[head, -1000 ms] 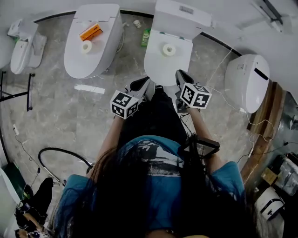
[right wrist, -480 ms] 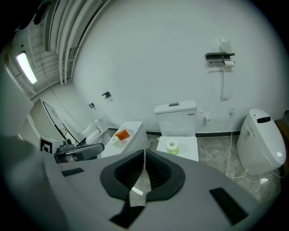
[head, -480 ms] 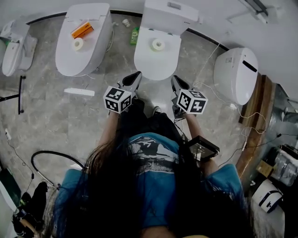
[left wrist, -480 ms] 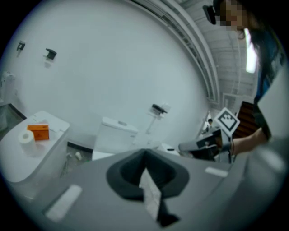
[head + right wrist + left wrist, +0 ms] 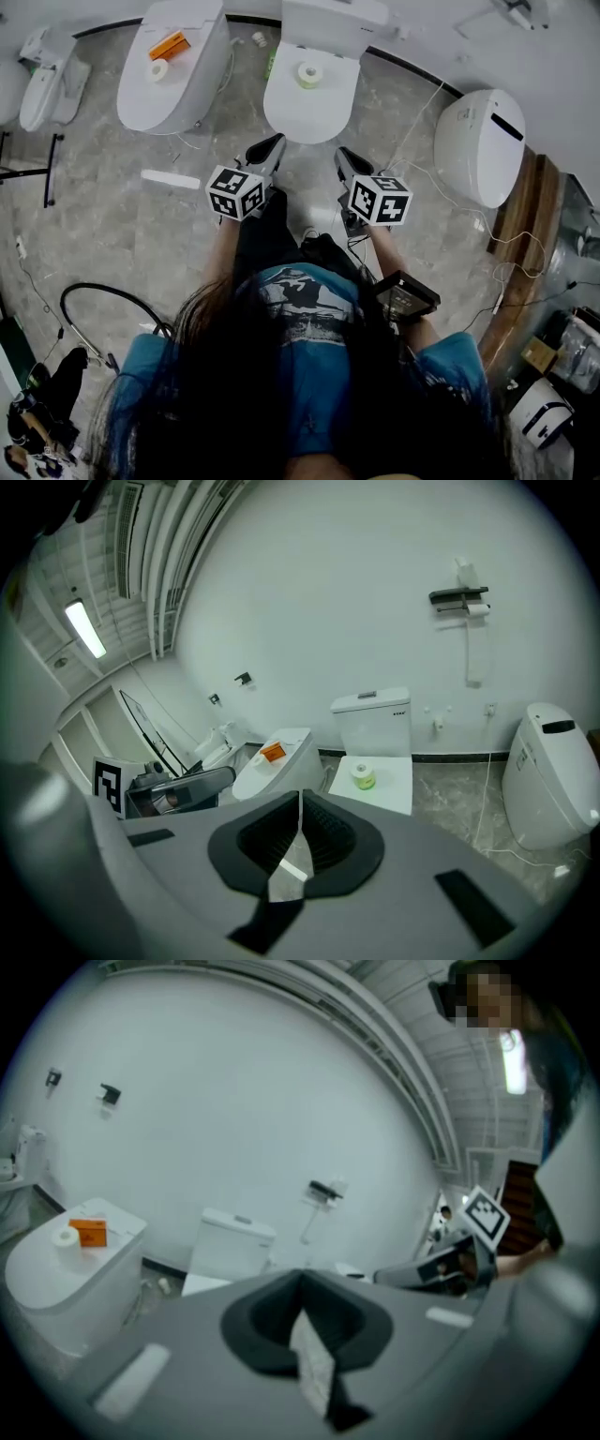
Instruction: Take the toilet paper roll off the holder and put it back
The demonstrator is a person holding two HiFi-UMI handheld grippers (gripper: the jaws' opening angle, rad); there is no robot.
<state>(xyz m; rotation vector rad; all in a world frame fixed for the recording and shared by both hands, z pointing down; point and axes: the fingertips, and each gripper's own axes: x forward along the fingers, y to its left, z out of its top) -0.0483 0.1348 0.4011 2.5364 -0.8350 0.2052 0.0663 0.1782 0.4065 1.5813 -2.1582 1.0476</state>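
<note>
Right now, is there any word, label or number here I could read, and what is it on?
None can be read.
Toilet tank: small dark mark near its top, too small to read.
Orange box: print too blurred.
Cubes on the left gripper and right gripper: square patterns, no words.

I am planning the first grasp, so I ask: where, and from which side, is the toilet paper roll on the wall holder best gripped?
Probably grip the toilet paper roll across its curved body, coming from the front and slightly below. The dark holder covers its top and the wall its back. Stay above the hanging paper strip. The holder's open end is too small to tell.
</note>
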